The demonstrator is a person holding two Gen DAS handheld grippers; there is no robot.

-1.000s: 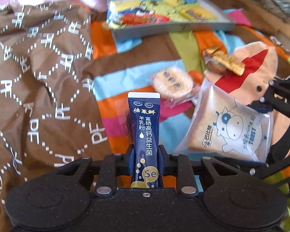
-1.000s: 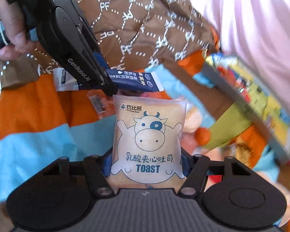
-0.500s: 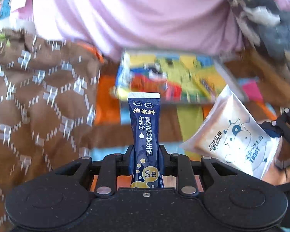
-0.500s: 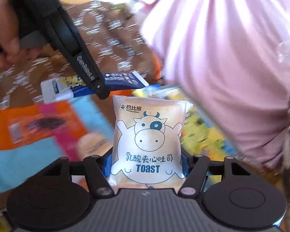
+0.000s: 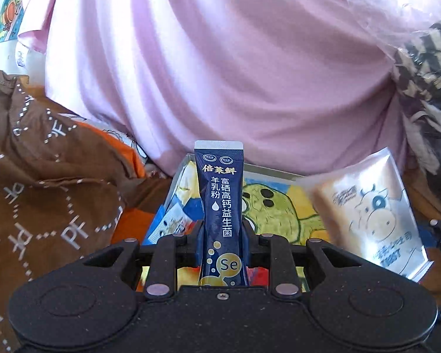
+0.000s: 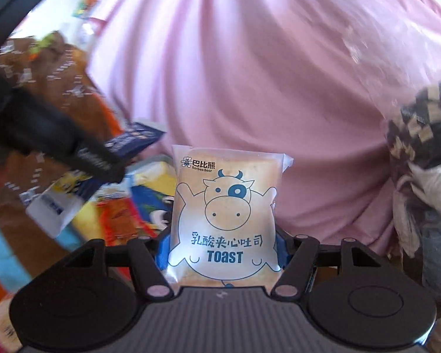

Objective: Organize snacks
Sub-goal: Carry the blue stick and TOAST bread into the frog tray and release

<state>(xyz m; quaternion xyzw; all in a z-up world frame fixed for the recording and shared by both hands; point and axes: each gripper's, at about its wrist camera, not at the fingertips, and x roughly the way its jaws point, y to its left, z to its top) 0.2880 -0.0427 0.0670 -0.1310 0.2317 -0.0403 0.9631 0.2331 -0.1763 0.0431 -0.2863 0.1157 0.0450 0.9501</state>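
A brown patterned blanket [image 5: 44, 206] lies left of the grey tray [image 5: 279, 175]. Above the tray, the left gripper [image 5: 222, 235] clamps 1 upright navy sachet [image 5: 220, 194]; the right gripper [image 6: 223, 247] clamps 1 cow-printed toast packet [image 6: 225, 206].

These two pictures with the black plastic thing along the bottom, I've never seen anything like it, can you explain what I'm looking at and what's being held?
No robot here: a person in a pink shirt holds a hand-operated two-finger gripper in each hand, each carrying a wide-angle camera that looks forward along its fingers.

The left wrist view shows the left gripper shut on a tall dark blue powder sachet with white Chinese lettering. The right wrist view shows the right gripper shut on a clear toast packet printed with a cartoon cow; the same packet appears at the right of the left view.

Below both lies a shallow grey tray of colourful snack packets, resting on a brown patterned cloth over orange and blue bedding.
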